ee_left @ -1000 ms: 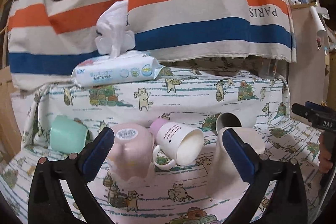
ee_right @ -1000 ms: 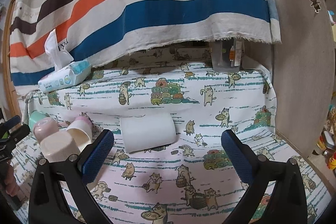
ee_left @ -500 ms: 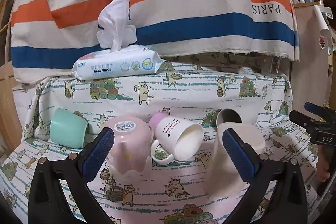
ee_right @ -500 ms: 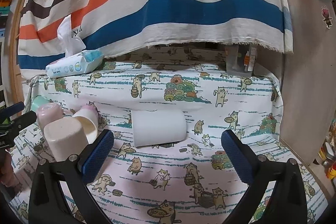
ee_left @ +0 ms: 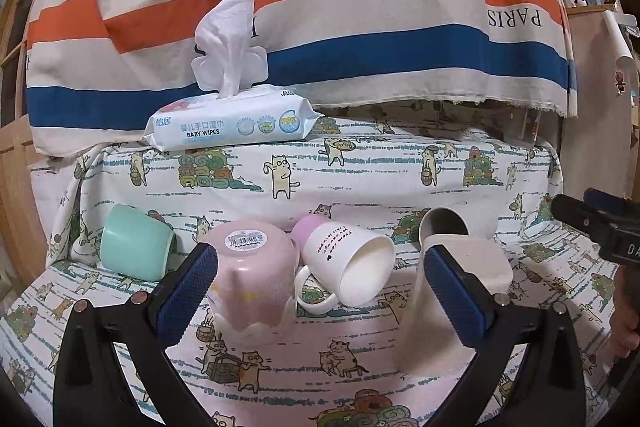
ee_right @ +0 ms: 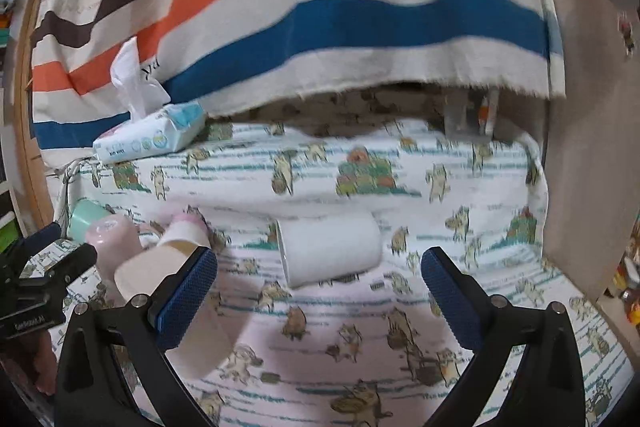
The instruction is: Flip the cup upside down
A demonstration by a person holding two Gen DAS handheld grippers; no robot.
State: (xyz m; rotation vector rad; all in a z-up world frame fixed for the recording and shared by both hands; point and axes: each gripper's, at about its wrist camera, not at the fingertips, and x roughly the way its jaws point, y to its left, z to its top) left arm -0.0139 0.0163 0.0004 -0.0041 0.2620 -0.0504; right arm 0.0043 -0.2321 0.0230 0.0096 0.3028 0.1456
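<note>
Several cups sit on the cat-print cloth. A pink cup (ee_left: 254,275) stands upside down, a barcode sticker on its base. A beige cup (ee_left: 464,291) stands upside down to its right. A white mug (ee_left: 348,267) with a handle lies on its side, mouth toward me. A mint cup (ee_left: 134,247) lies on its side at left. A white cup (ee_right: 330,251) lies on its side, straight ahead of my right gripper (ee_right: 318,291). Both grippers are open and empty. My left gripper (ee_left: 320,287) hovers before the pink cup and the mug.
A pack of baby wipes (ee_left: 228,125) sits on the raised ledge behind the cups. A striped cloth (ee_left: 320,7) hangs at the back. A wooden panel (ee_right: 592,147) stands at the right. The other gripper (ee_left: 600,227) shows at the right edge.
My right gripper has moved closer to the white cup lying on its side, and its view is blurred by motion. My left gripper has drawn back and risen slightly. No cup has moved.
</note>
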